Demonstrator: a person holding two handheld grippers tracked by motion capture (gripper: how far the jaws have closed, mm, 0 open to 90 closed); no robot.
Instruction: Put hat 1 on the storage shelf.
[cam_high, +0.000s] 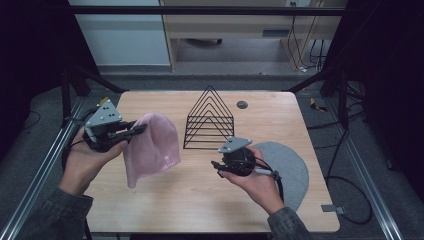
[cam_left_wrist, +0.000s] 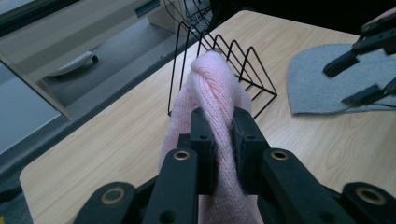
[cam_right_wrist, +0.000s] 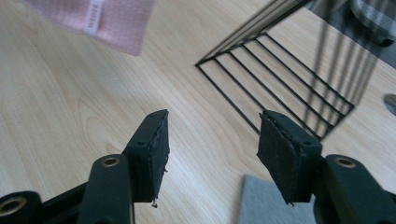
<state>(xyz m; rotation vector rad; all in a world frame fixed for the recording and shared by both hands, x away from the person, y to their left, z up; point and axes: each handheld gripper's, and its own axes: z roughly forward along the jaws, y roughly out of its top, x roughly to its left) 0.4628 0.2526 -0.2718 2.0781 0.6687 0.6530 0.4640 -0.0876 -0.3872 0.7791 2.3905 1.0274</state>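
My left gripper (cam_high: 140, 129) is shut on a pink knitted beanie (cam_high: 150, 145) at the table's left, and the beanie hangs down from it. In the left gripper view the jaws (cam_left_wrist: 223, 126) pinch a bunched fold of the beanie (cam_left_wrist: 215, 84). My right gripper (cam_high: 216, 167) hovers over the middle of the table, pointing left, open with nothing between its pads (cam_right_wrist: 212, 140). A corner of the pink beanie (cam_right_wrist: 102, 18) with a white label shows beyond it. A grey beanie (cam_high: 290, 165) lies flat at the right, partly under my right hand.
A black wire rack (cam_high: 210, 120) of triangular dividers stands at the table's middle back, near my right gripper's jaws (cam_right_wrist: 280, 74). A small dark round disc (cam_high: 242, 104) sits in the tabletop behind it. The wooden table (cam_high: 200, 200) has bare room in front.
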